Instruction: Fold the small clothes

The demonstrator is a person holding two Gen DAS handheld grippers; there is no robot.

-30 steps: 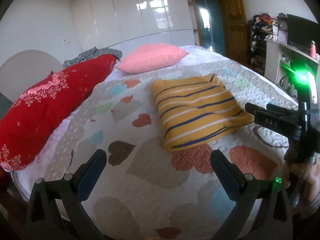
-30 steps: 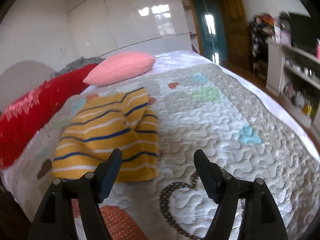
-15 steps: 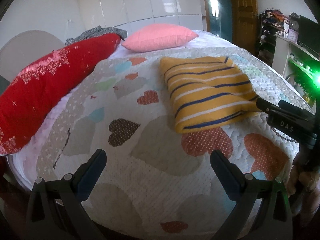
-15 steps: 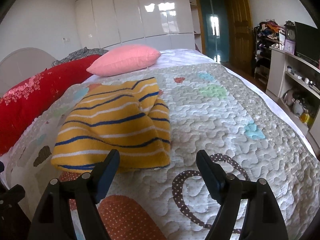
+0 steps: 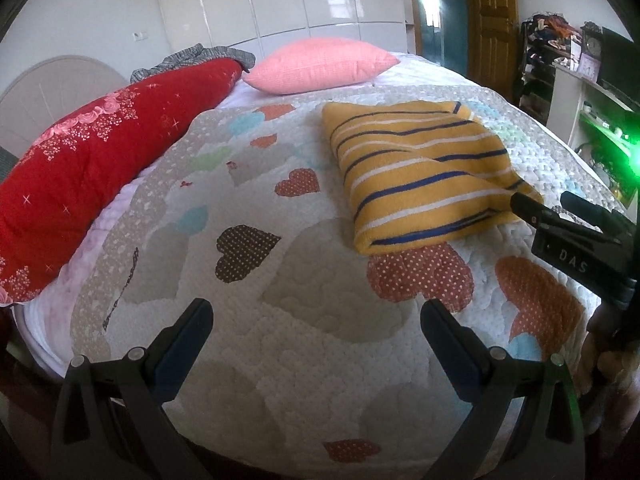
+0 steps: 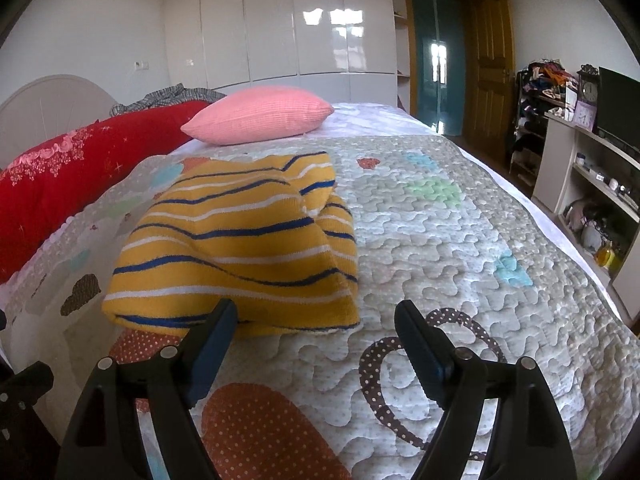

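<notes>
Because the striped top [image 6: 236, 248], lying folded on the quilt [image 6: 440, 240], looks soft and light, the wide-apart, empty left gripper [image 5: 316, 320] and right gripper [image 6: 316, 320] should pinch its near edge.

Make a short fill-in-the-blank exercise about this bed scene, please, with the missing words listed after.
1. The folded yellow knitted garment has white and ____ stripes.
2. The pink rectangular pillow lies beside a long ____ floral cushion.
3. The heart-patterned quilted bedspread lies ____ the garment.
4. The jaws of the right hand-held gripper stand ____, holding nothing.

Missing words: blue; red; under; open
</notes>
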